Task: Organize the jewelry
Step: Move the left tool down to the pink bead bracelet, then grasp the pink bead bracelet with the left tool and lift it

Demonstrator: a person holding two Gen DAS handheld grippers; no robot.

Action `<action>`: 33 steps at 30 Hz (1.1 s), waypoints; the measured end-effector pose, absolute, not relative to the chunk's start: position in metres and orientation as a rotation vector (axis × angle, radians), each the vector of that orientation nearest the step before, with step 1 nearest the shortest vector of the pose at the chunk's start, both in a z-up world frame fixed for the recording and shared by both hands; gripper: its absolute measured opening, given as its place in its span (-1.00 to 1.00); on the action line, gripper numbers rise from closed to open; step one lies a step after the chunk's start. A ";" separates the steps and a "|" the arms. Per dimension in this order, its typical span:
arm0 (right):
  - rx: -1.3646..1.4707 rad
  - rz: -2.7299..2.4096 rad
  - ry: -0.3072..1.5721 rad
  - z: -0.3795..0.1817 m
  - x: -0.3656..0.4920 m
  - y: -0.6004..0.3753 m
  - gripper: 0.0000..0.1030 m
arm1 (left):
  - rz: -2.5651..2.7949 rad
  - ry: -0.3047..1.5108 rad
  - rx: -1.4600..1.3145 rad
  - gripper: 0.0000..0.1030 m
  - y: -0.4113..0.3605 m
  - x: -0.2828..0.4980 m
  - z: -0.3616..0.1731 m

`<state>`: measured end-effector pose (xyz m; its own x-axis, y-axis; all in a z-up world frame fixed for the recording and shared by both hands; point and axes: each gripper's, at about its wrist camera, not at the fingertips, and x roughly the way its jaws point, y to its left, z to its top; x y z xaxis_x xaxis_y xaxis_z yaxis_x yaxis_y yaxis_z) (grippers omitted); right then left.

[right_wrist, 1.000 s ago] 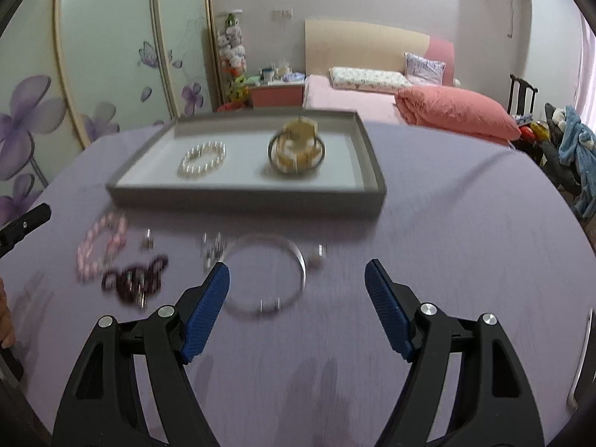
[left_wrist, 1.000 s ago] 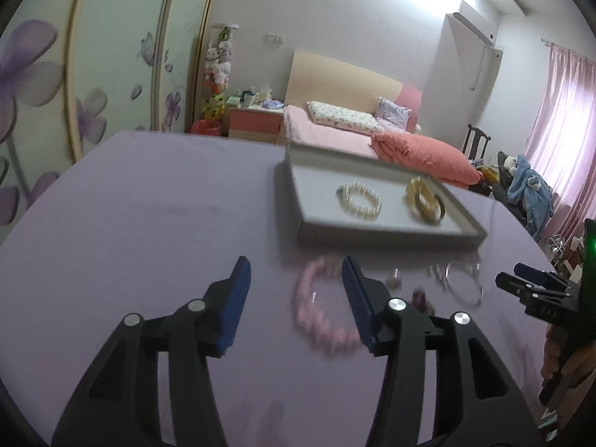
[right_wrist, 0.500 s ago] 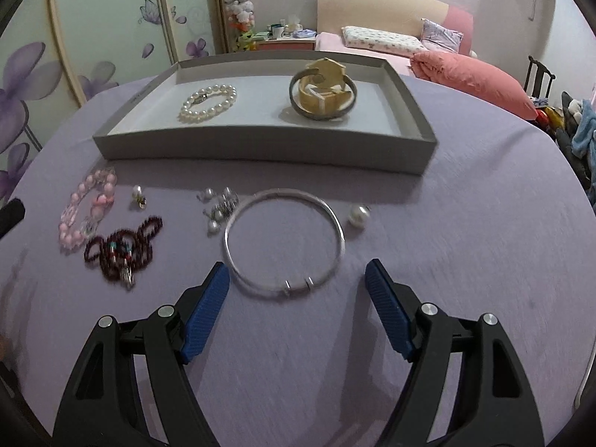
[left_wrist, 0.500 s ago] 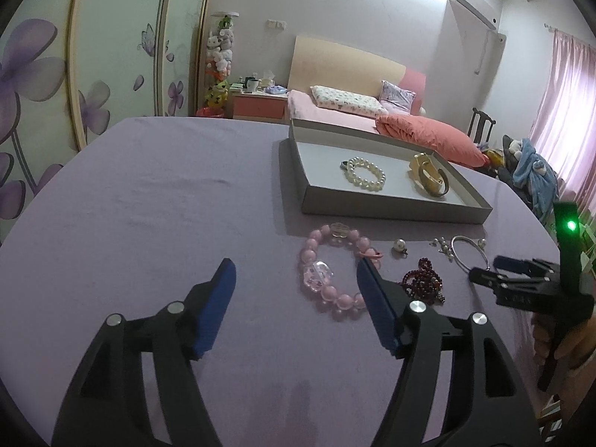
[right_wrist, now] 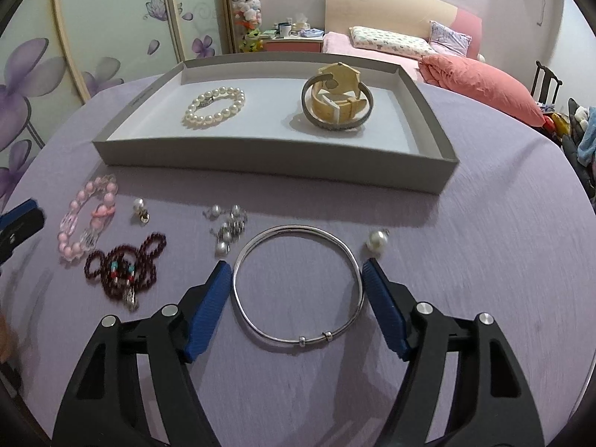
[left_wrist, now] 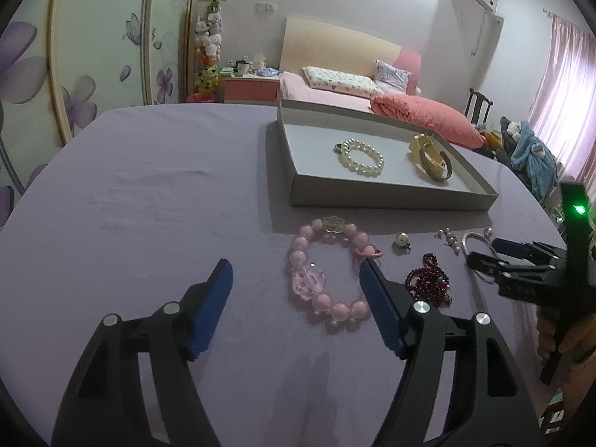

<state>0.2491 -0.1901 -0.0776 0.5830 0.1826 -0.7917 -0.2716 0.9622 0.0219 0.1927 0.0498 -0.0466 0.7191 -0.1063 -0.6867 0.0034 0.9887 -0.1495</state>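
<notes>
My left gripper (left_wrist: 294,266) hangs open just above the purple tabletop. A pink bead bracelet (left_wrist: 298,257) lies between its fingers, close to the right one and untouched. My right gripper (right_wrist: 295,268) straddles a silver bangle (right_wrist: 290,229); its jaws are closing, and both blue pads stand just outside the ring. A dark red bead bracelet (right_wrist: 123,264) lies left of the bangle. The grey tray (right_wrist: 260,165) behind holds a pearl bracelet (right_wrist: 193,115) and a gold watch with a grey band (right_wrist: 335,106).
Loose pearl earrings lie in front of the tray: a cluster (right_wrist: 227,223), one (right_wrist: 138,205) by the pink bracelet and one (right_wrist: 375,240) right of the bangle. A hand holds the right gripper (left_wrist: 495,257) beside the left. A bed and a wardrobe stand beyond the table.
My left gripper's jaws have spread wider beside the pink bracelet. The right gripper has come down and forward, so the silver bangle now lies between its fingers.
</notes>
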 end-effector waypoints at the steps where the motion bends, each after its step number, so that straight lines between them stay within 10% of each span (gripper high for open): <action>1: -0.103 0.268 0.909 -0.077 0.245 -0.192 0.40 | -0.062 0.774 -0.133 0.32 0.047 0.196 -0.048; 13: -0.063 0.291 0.874 -0.065 0.225 -0.206 0.40 | -0.063 0.890 -0.060 -0.43 0.030 0.235 -0.067; 33: -0.044 0.304 0.803 -0.044 0.217 -0.207 0.40 | -0.099 0.760 -0.034 -0.74 0.032 0.202 -0.037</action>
